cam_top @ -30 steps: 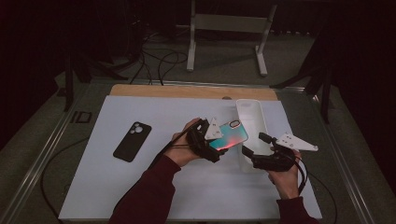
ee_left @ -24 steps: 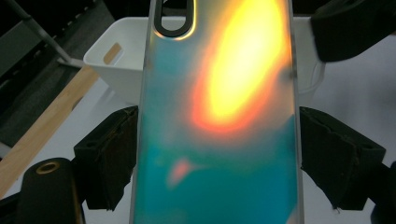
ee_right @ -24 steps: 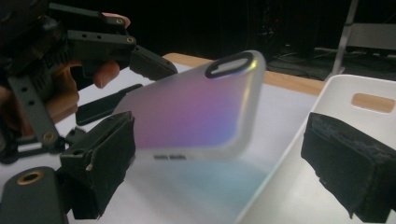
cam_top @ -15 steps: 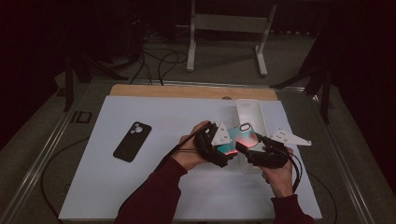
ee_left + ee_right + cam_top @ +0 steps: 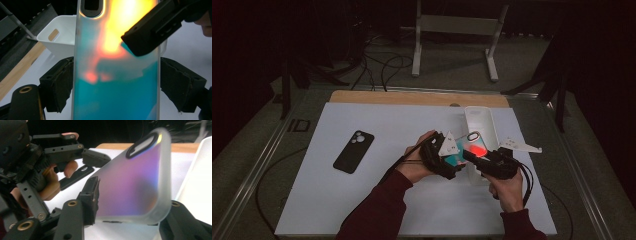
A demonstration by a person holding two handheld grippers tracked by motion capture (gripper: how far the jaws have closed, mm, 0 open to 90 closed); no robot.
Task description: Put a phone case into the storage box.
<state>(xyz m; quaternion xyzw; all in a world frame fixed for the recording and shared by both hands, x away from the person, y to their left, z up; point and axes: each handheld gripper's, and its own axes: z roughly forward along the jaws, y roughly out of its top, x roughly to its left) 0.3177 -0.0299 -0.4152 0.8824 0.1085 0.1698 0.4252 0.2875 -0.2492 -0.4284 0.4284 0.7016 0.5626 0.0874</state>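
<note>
Case [image 5: 468, 148] held off the worktop [image 5: 362, 200], just left of the white bin [image 5: 479, 120]; long sides clamped by left tool [image 5: 116, 82]; right tool [image 5: 130, 202] just closing across the lower end, contact uncertain; long axis runs away from left tool.

Iridescent teal-orange phone case [image 5: 468, 150], camera cutout at far end, held tilted above table beside white bin.

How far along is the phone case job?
Done: case is off the table, clamped across its width in the left tongs. In hand: right tongs have just been closing with the case between them; firm contact unclear. Left, probably: fitting it to the black phone lying on the table.
</note>
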